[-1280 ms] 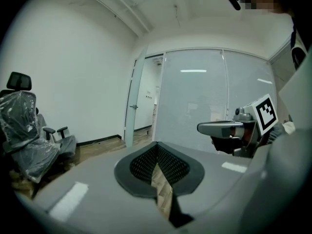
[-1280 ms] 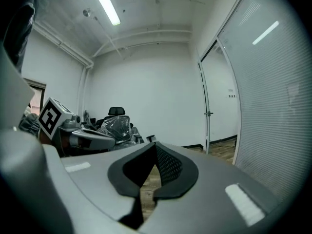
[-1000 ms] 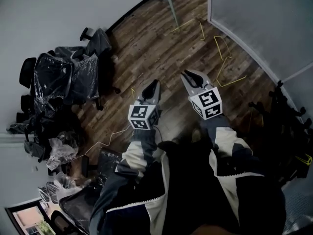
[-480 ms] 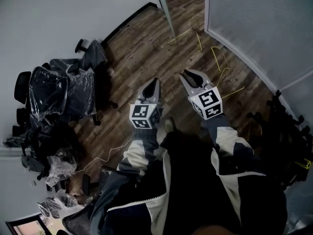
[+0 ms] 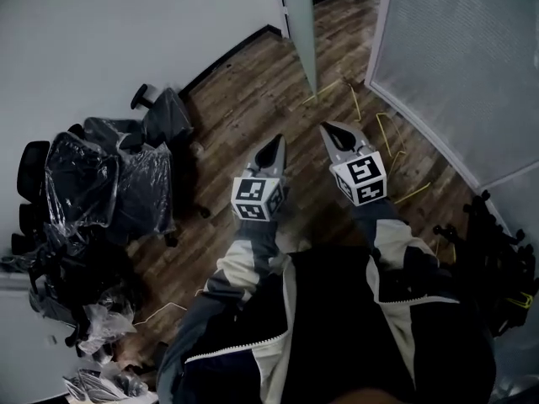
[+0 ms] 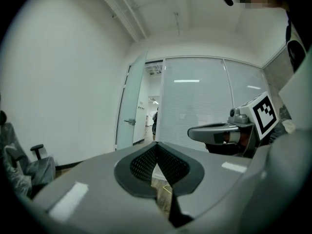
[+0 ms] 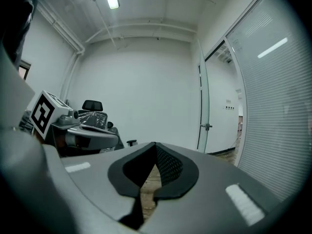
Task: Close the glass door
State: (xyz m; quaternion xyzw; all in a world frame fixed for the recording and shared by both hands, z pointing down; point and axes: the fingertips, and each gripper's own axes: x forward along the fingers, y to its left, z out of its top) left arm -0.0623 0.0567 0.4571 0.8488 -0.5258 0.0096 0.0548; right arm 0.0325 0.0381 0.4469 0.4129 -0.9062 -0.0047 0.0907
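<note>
Head view: the left gripper and right gripper are pointing forward side by side over the floor. The door is standing open, well ahead. Left gripper view: its jaws are meeting on nothing, with the door ajar beyond. Right gripper view: its jaws, just closing, are touching with nothing between them, and the door is standing ahead.

You have the glass door standing open ahead: a tall frosted pane, upright, swung into the room just beside the white wall. Its metal lever handle sits at mid-height.
</note>
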